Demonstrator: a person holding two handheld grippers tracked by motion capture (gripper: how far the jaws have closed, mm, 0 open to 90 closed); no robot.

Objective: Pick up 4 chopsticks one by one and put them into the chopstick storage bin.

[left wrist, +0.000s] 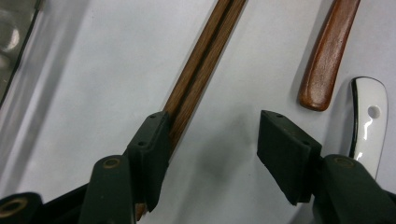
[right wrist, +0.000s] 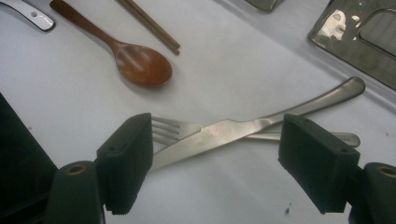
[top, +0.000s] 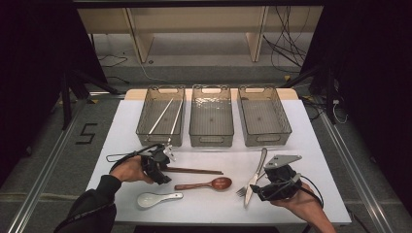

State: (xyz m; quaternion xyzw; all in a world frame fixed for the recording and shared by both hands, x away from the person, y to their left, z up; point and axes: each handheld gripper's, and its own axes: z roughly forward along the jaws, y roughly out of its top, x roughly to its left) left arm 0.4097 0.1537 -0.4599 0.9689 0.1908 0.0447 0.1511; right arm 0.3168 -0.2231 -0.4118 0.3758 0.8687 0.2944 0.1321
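A white table (top: 214, 204) filled the middle of the high view. Three clear bins (top: 211, 116) sat in a row near the top of it. The bin on the left held two pale chopsticks (top: 165, 116).

The left gripper (top: 158, 165) was at the lower left, held in a hand (top: 127, 170). Its jaws were wide apart and gripped nothing — one jaw just touched the brown chopsticks (left wrist: 201, 70) lying on the table. Beside them lay a wooden spoon (top: 206, 184) and, lower down, a white spoon (top: 155, 198).

The right gripper (top: 279, 184) was at the lower right. Its jaws were spread open too — a knife (right wrist: 243, 133) crossed over a fork (right wrist: 180, 130) on the table between them.
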